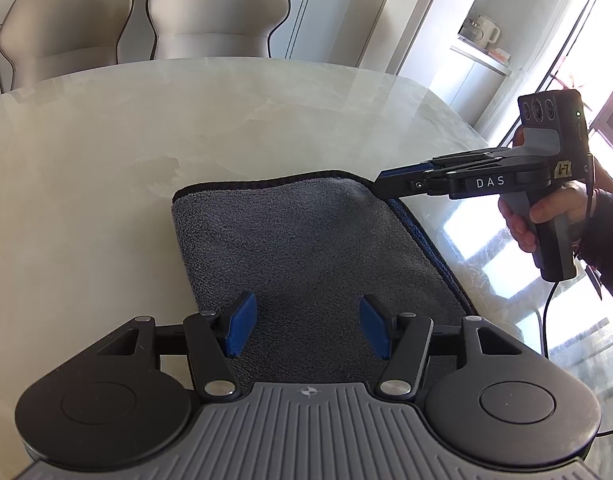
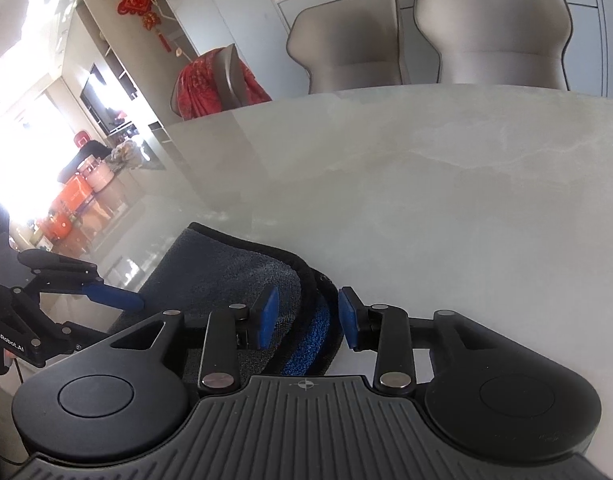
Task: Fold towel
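A grey towel [image 1: 306, 240] with black trim and a blue underside lies folded on the pale marble table [image 1: 146, 128]. My left gripper [image 1: 308, 326] is open, hovering over the towel's near end with nothing between its blue pads. My right gripper [image 2: 306, 316] is open and straddles the towel's [image 2: 234, 264] folded right edge, where the blue layer [image 2: 310, 340] shows. In the left wrist view the right gripper [image 1: 386, 182] reaches in from the right to the towel's far right corner. The left gripper [image 2: 118, 298] shows at the left of the right wrist view.
Two beige chairs [image 1: 214, 12] stand behind the table's far edge. A chair with a red cloth [image 2: 214, 80] stands at the table's left end. A shelf with a kettle [image 1: 482, 32] and a bright window are at the right. A cable [image 1: 546, 320] hangs from the right gripper's handle.
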Available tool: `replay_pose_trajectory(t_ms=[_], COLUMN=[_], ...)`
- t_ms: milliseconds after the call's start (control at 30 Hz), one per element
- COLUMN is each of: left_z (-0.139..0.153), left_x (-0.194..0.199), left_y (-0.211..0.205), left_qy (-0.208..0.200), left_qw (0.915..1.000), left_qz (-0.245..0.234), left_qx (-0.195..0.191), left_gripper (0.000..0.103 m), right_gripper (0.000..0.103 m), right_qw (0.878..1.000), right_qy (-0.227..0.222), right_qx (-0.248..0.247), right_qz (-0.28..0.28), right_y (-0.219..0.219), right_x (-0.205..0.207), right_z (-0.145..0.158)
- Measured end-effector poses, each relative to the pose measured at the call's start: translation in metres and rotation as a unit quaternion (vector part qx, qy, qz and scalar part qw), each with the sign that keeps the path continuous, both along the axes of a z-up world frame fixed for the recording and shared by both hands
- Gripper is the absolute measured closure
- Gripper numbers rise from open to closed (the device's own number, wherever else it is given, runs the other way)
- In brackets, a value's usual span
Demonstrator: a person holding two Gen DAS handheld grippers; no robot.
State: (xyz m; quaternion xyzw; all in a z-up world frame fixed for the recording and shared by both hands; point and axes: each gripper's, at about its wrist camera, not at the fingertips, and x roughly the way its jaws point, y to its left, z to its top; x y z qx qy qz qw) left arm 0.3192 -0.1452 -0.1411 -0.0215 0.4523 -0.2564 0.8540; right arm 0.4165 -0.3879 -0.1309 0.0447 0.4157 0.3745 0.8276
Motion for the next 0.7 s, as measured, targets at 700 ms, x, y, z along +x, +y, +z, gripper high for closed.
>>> replay_pose_trajectory(t_ms=[700], left_z=[0.0], left_x=[0.0], left_y=[0.002], left_qy=[0.003], left_qw=[1.0], left_qz=[0.001], left_qx=[-0.001], left_gripper=[0.041], right_gripper=[0.096], right_qw=[0.998], right_qy=[-0.053], right_qx=[-0.024], right_qz=[0.018], right_y=[0.017], right_x=[-0.01], right_z=[-0.002])
